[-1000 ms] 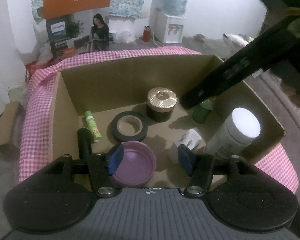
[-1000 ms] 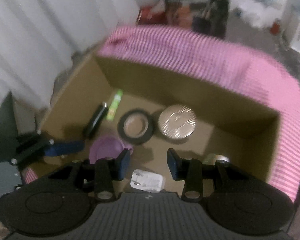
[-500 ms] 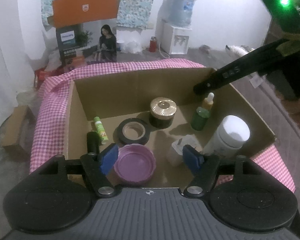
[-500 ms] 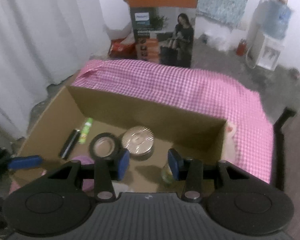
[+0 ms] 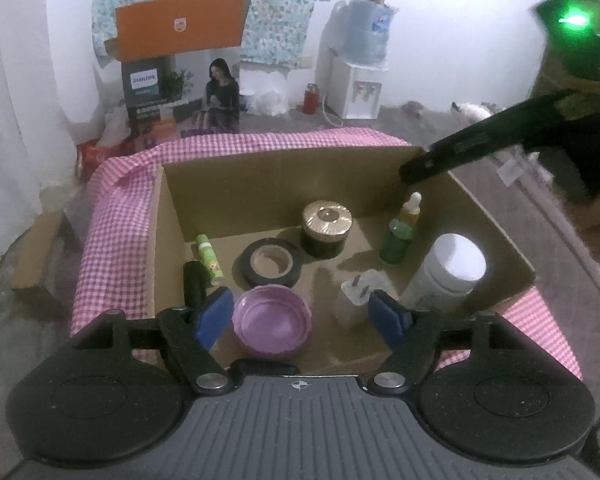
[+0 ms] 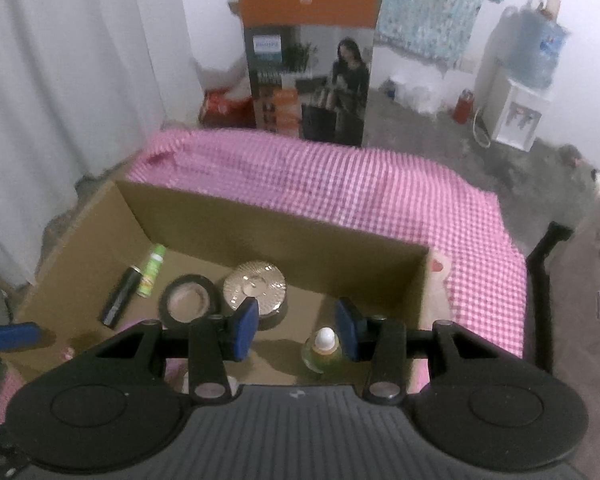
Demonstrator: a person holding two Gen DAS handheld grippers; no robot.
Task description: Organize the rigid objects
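An open cardboard box (image 5: pixel 284 172) on a pink checked cloth (image 5: pixel 112 216) holds a gold-lidded jar (image 5: pixel 326 228), a black tape roll (image 5: pixel 270 262), a purple lid (image 5: pixel 272 322), a green dropper bottle (image 5: pixel 400 236), a white bottle (image 5: pixel 448 272), a white plug (image 5: pixel 356 298), a green tube (image 5: pixel 208 258) and a black tube (image 5: pixel 194 284). My left gripper (image 5: pixel 300 318) is open and empty at the box's near edge. My right gripper (image 6: pixel 296 322) is open and empty above the dropper bottle (image 6: pixel 322 350); it shows in the left wrist view (image 5: pixel 480 146) over the box's right wall.
The box (image 6: pixel 260 220) sits at the cloth's (image 6: pixel 340 184) near end. A tall orange printed carton (image 6: pixel 312 52) and a water dispenser (image 6: pixel 520 92) stand on the floor behind. White curtains (image 6: pixel 60 80) hang at the left.
My right gripper has risen and pulled back out of the box, leaving the dropper bottle standing inside. My left gripper has drawn back slightly, still open.
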